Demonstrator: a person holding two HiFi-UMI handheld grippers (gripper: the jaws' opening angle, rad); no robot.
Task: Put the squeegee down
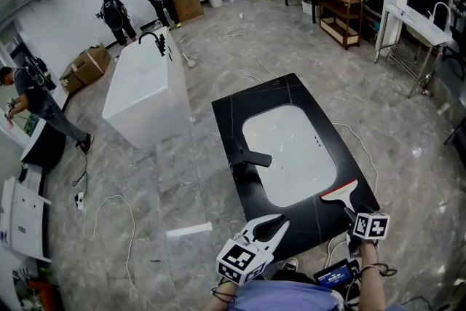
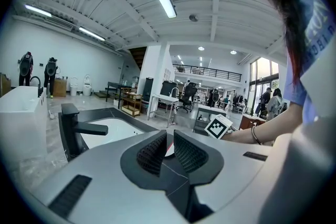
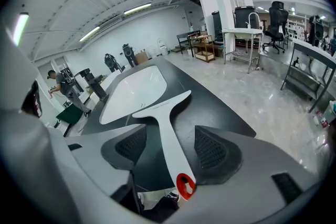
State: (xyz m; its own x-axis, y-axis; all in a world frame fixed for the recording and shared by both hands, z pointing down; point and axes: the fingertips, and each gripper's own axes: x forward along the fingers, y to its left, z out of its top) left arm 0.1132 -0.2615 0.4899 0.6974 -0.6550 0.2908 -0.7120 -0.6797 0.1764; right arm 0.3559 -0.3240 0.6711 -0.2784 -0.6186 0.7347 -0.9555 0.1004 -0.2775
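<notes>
Our right gripper (image 3: 170, 145), lower centre, is opening its jaws around the white red-tipped squeegee (image 3: 160, 107) lying on the black countertop (image 3: 215, 105). Our left gripper (image 2: 169, 148) stands narrow and empty.

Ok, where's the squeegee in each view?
Head view: the squeegee lies lower right on the black counter, just ahead of the right gripper.
Left gripper view: only a white-and-red sliver, probably it, in the narrow gap between the left gripper's fingers.
Right gripper view: centre, handle between that gripper's opening fingers, untouched.
Shared landmark: the white sink.
</notes>
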